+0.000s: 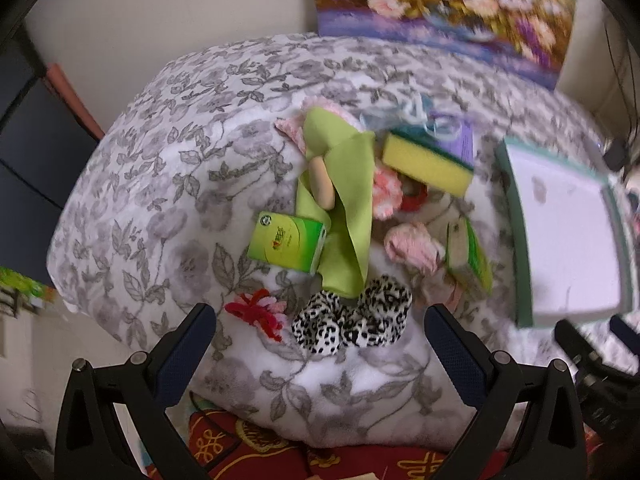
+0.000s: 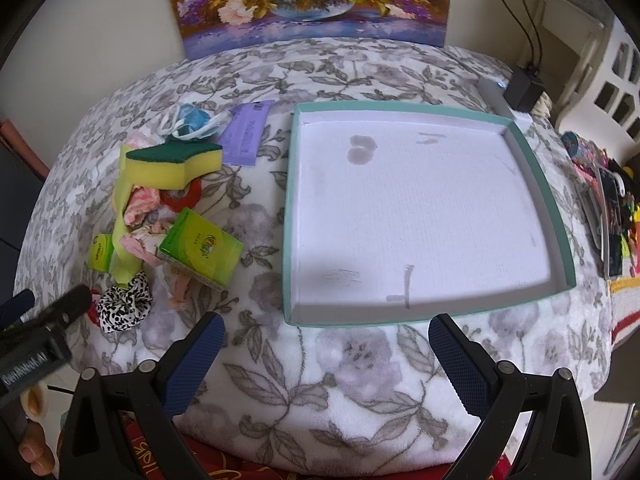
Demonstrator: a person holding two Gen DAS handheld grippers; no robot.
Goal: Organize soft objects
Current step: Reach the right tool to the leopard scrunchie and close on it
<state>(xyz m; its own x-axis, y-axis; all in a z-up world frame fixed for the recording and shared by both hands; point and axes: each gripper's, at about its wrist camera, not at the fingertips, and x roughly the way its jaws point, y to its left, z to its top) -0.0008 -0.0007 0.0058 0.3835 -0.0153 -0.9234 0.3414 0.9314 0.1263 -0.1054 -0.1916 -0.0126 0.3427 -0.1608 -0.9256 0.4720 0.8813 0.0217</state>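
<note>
While both jaws stand apart and empty, the left hand-held gripper (image 1: 320,332) hangs just above the leopard-print scrunchie (image 1: 352,322) at the near edge of the soft pile, and the right hand-held gripper (image 2: 326,344) faces the teal-rimmed tray (image 2: 558,216) on the floral blanket (image 2: 320,380).

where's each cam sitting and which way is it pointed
Left wrist: on the left gripper, looking across the grey floral blanket at the pile around the leopard-print scrunchie; its blue-padded fingers show.
Right wrist: on the right gripper, facing the shallow teal-rimmed white tray; a thumb shows lower left.
Shared: tray, scrunchie, yellow-green sponge.
</note>
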